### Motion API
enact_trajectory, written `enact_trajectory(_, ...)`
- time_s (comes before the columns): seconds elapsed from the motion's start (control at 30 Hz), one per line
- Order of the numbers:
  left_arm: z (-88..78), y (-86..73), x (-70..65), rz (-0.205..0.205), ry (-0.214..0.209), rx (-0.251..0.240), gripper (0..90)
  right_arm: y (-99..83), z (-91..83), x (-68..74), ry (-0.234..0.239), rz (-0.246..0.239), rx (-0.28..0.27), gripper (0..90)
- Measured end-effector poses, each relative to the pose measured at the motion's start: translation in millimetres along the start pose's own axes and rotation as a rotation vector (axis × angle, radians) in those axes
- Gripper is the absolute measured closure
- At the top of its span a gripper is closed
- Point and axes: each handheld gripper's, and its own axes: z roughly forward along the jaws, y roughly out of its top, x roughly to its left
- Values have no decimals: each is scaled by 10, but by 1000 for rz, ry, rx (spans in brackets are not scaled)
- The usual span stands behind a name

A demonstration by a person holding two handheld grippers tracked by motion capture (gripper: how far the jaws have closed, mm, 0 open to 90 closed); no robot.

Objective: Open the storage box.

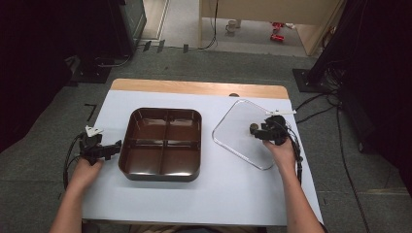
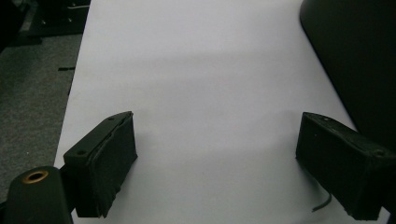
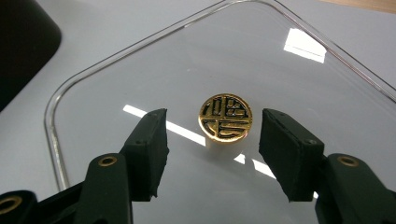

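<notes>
Here my right gripper (image 1: pixel 260 130) hung over the clear lid (image 1: pixel 241 138), jaws partly apart and nothing clamped. In the right gripper view the lid's gold knob (image 3: pixel 225 117) sat between the two black pads (image 3: pixel 148 144), a gap showing on either side, neither pad touching it. The lid lay flat on the white table cover (image 1: pixel 204 194), to the right of the brown tray (image 1: pixel 163 143) and apart from it.

My left gripper (image 1: pixel 104 149) sat just left of the tray, low over the cover. In the left gripper view its jaws stood wide with only bare white surface (image 2: pixel 205 93) between them; the tray's dark wall (image 2: pixel 355 56) ran along the right edge, near the right pad, though I could not tell whether they touched.

The tray had four compartments, all glossy brown inside. A strip of bare wood (image 1: pixel 199 88) showed along the table's far edge. Beyond it lay grey carpet (image 1: pixel 209 65) with cables (image 1: pixel 320 109) trailing at the right, dark equipment at both sides, and a pale cabinet (image 1: pixel 267 24) at the back.
</notes>
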Motion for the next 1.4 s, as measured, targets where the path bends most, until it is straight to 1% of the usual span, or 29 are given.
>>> enact_trajectory(0.13,0,0,0,0,0,0,121,-21,-54,49,11,-11,-9,403)
enact_trajectory(0.17,-1,0,0,0,0,1,121,-35,-84,90,13,-25,-13,395)
enact_trajectory(0.2,-1,0,0,0,0,1,121,-35,-84,90,13,-25,-13,395)
enact_trajectory(0.23,-1,0,0,0,0,1,121,-50,-113,129,20,-38,-19,398)
enact_trajectory(0.33,0,1,1,0,-1,1,121,-55,-138,187,41,-59,-25,403)
enact_trajectory(0.43,0,1,0,0,0,1,121,-62,-167,250,61,-65,-38,403)
enact_trajectory(0.47,-1,1,1,0,0,1,121,-62,-167,250,61,-65,-38,403)
enact_trajectory(0.5,-1,1,0,0,-1,1,121,-72,-188,299,68,-75,-44,400)
enact_trajectory(0.7,0,1,0,0,0,1,121,-133,-252,457,105,-100,-59,371)
enact_trajectory(0.73,-1,1,1,0,0,1,121,-133,-252,457,105,-100,-59,371)
enact_trajectory(0.77,0,1,0,0,-1,1,121,-143,-259,486,110,-107,-60,363)
enact_trajectory(0.83,-1,0,0,0,0,1,121,-160,-273,547,121,-122,-57,346)
enact_trajectory(0.87,-1,0,0,0,0,1,121,-182,-282,606,137,-133,-67,339)
enact_trajectory(0.9,-1,0,0,0,0,1,121,-191,-282,635,142,-136,-66,336)
enact_trajectory(0.93,-1,0,0,0,0,1,121,-191,-282,635,142,-136,-66,336)
enact_trajectory(0.97,-1,0,0,0,0,1,121,-206,-279,687,147,-146,-59,336)
enact_trajectory(1.0,-1,0,0,0,0,1,121,-206,-279,687,147,-146,-59,336)
enact_trajectory(1.03,-1,0,0,0,0,1,121,-220,-276,728,145,-157,-59,336)
enact_trajectory(1.1,-1,0,0,0,0,1,121,-244,-258,762,156,-156,-59,334)
enact_trajectory(1.13,-1,0,0,0,0,1,121,-256,-244,785,165,-151,-49,331)
enact_trajectory(1.27,-1,0,0,0,0,1,121,-324,-181,886,183,-179,-43,332)
enact_trajectory(1.4,-1,0,0,0,0,1,121,-373,-113,993,179,-193,-28,335)
